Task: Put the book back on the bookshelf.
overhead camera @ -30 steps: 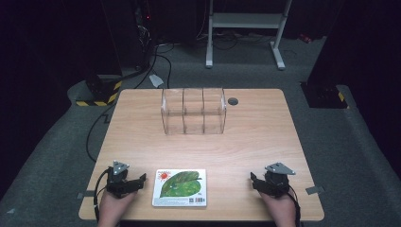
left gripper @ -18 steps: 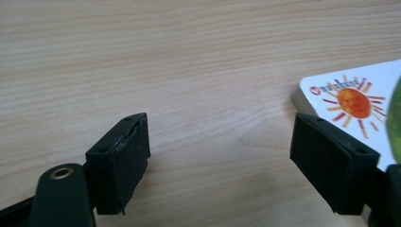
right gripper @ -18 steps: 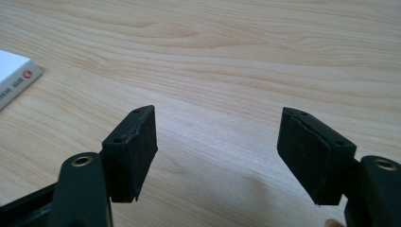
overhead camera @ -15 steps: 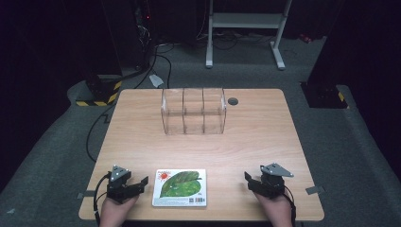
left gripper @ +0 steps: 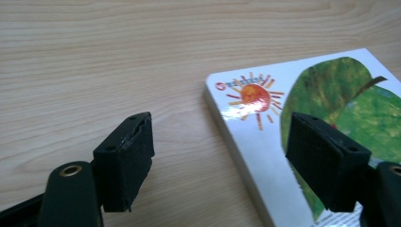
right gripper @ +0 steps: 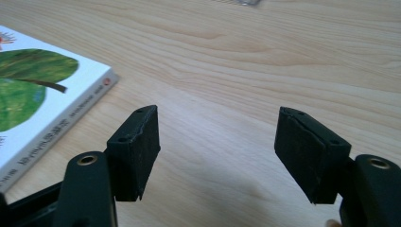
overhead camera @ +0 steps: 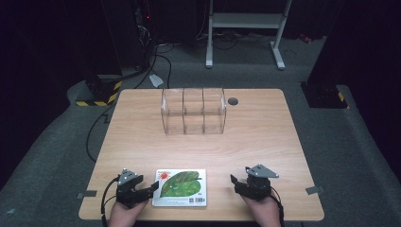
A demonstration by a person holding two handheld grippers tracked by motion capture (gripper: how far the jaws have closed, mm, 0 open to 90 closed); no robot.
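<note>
Wooden table, lit from above, dark floor around. Near the front edge, a white book lying flat, cover up, green leaf and small orange sun printed on it. Toward the far side, a clear plastic organiser standing upright, split into three compartments. Just left of the book, the left gripper, jaws spread wide, one over bare wood, the other above the book's cover near the sun. Well right of the book, the right gripper, jaws likewise spread, nothing between them but tabletop. In the right gripper view, book spine facing the gripper, at the left.
</note>
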